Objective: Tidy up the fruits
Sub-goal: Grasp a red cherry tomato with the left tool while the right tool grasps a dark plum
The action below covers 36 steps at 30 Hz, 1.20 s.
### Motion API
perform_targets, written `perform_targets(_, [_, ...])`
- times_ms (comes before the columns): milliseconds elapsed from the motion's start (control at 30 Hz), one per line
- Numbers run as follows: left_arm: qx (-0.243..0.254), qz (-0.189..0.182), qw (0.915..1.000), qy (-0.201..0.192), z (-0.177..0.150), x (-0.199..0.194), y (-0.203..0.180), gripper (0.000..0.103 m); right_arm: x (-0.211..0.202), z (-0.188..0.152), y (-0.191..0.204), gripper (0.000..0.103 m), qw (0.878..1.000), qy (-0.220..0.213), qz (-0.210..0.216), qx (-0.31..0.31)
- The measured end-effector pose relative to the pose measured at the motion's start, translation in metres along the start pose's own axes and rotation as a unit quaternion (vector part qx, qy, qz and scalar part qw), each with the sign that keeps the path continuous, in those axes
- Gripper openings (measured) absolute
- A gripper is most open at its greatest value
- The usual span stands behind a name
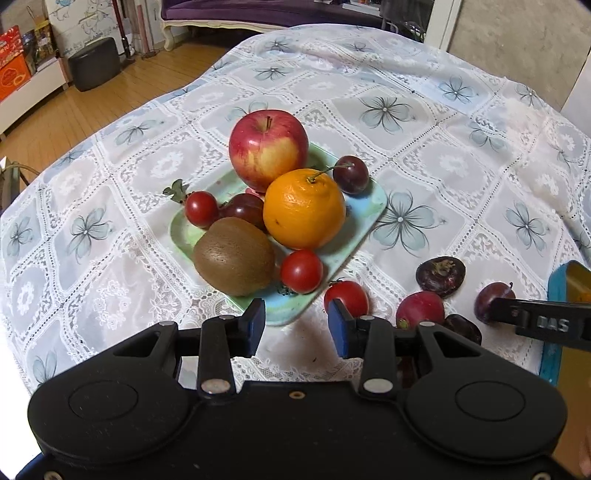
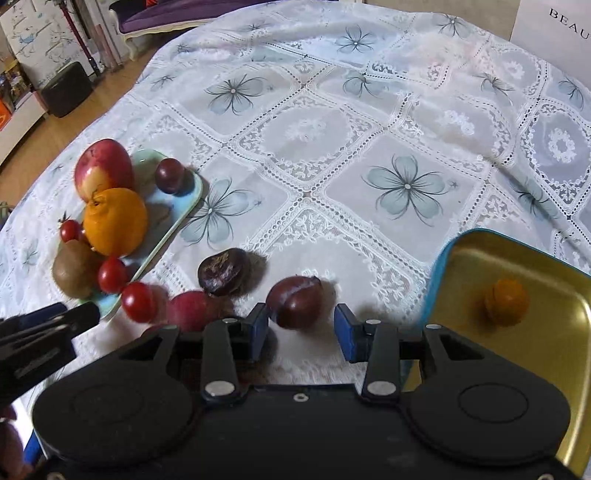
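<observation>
A pale green tray (image 1: pixel 371 206) holds an apple (image 1: pixel 267 147), an orange (image 1: pixel 303 208), a kiwi (image 1: pixel 234 256), cherry tomatoes and dark plums. My left gripper (image 1: pixel 295 325) hangs open over the tray's near corner, with nothing between its fingers. A loose cherry tomato (image 1: pixel 345 297) lies just beyond its right fingertip. My right gripper (image 2: pixel 301 328) is open around a dark red plum (image 2: pixel 293 301) on the cloth. The plum sits near the left pad, and a gap shows at the right pad. A gold tin with a blue rim (image 2: pixel 443 258) at the right holds a small orange fruit (image 2: pixel 506 301).
Loose on the lace tablecloth (image 2: pixel 369 122) are a dark chestnut-like fruit (image 2: pixel 223 271) and a red fruit (image 2: pixel 188 310). The left gripper's fingers (image 2: pixel 55 325) show at the left edge. A white bag (image 2: pixel 554 33) stands at the back right. The table drops off to a wooden floor (image 1: pixel 74 110).
</observation>
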<state>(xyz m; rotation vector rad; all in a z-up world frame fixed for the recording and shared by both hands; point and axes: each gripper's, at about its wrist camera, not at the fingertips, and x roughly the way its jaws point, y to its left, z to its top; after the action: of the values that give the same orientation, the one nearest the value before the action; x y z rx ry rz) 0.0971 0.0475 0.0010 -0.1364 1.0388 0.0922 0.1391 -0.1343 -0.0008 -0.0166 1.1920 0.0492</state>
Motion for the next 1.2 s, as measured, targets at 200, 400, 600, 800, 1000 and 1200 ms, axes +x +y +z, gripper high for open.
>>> perform_targets(200, [0.015,-0.017,0.9997,-0.004,0.0,0.002,-0.007,0.047,0.025,0.003,0.006,0.043,1.0,0.018,-0.013,0.003])
perform_targets(400, [0.015,-0.017,0.9997,0.002,0.001,0.011,-0.014,0.047,0.021,0.003,0.007,0.038,1.0,0.002,-0.016,-0.004])
perform_targets(600, [0.01,-0.024,0.9996,0.012,0.005,0.025,-0.02,0.047,0.005,-0.003,-0.002,0.038,1.0,-0.009,-0.008,0.0])
perform_targets(800, [0.014,-0.022,0.9995,0.016,0.006,0.037,-0.029,0.053,-0.009,-0.013,-0.003,0.038,1.0,-0.016,-0.003,-0.009])
perform_targets(1000, [0.013,-0.026,0.999,0.035,0.007,0.051,-0.037,0.052,-0.016,-0.022,-0.002,0.038,1.0,-0.018,0.0,-0.016])
perform_targets(1200, [-0.013,-0.039,0.9988,0.026,0.008,0.055,-0.031,0.041,-0.028,-0.032,-0.005,0.038,1.0,-0.018,0.003,-0.011])
